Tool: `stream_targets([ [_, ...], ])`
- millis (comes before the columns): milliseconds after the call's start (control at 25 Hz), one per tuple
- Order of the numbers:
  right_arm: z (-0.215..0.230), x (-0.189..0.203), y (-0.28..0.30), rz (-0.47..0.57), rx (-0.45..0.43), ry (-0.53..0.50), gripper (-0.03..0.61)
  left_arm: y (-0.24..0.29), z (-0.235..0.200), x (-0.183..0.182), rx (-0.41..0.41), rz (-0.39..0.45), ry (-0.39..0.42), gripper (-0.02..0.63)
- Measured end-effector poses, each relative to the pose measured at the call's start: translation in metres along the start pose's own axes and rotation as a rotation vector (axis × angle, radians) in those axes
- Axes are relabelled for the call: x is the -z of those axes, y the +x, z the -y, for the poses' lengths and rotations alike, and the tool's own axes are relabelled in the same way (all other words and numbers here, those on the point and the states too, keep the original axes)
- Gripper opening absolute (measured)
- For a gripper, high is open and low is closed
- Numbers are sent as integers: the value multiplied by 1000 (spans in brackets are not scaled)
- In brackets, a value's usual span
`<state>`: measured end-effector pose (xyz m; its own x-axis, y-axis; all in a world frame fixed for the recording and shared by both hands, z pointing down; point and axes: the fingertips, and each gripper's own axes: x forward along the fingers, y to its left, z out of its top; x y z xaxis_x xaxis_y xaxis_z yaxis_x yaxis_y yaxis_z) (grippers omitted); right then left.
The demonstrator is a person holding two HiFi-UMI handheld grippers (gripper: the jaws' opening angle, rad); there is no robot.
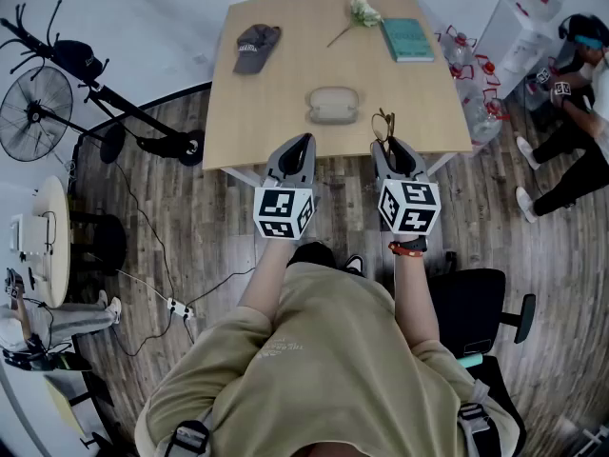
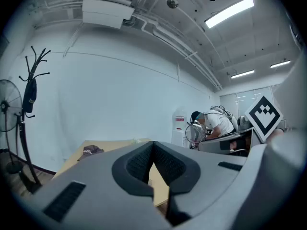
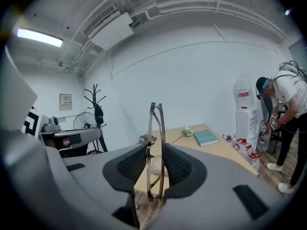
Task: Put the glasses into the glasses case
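Head view is showing two hand-held grippers reaching side by side over the near edge of one wooden table (image 1: 285,93). The right gripper (image 1: 389,145) is clamping one pair of glasses (image 1: 383,122) between its pads; in the right gripper view the folded frame (image 3: 156,143) is standing upright, edge-on, pinched at its middle and sticking out above and below the jaws. The left gripper (image 1: 303,142) is carrying nothing, its jaws meeting at the tips. One beige glasses case (image 1: 334,105) is lying on the table just beyond the grippers, between their lines, apart from the glasses, which are hovering to its right. Farther back, one dark cap (image 1: 256,47), one flower sprig (image 1: 362,11) and one teal book (image 1: 407,39) are lying spread apart. Several water bottles (image 1: 473,84) are crowding the floor at the table's right; their number is unclear. One fan (image 1: 35,113) is standing at the left.
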<state>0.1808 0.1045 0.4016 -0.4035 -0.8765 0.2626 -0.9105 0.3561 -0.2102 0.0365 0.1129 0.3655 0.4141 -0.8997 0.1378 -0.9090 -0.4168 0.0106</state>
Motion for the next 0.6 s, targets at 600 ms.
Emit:
stream_targets([
  [600, 0, 18, 142, -151, -15, 41, 138, 105, -95, 27, 99, -4, -15, 21],
])
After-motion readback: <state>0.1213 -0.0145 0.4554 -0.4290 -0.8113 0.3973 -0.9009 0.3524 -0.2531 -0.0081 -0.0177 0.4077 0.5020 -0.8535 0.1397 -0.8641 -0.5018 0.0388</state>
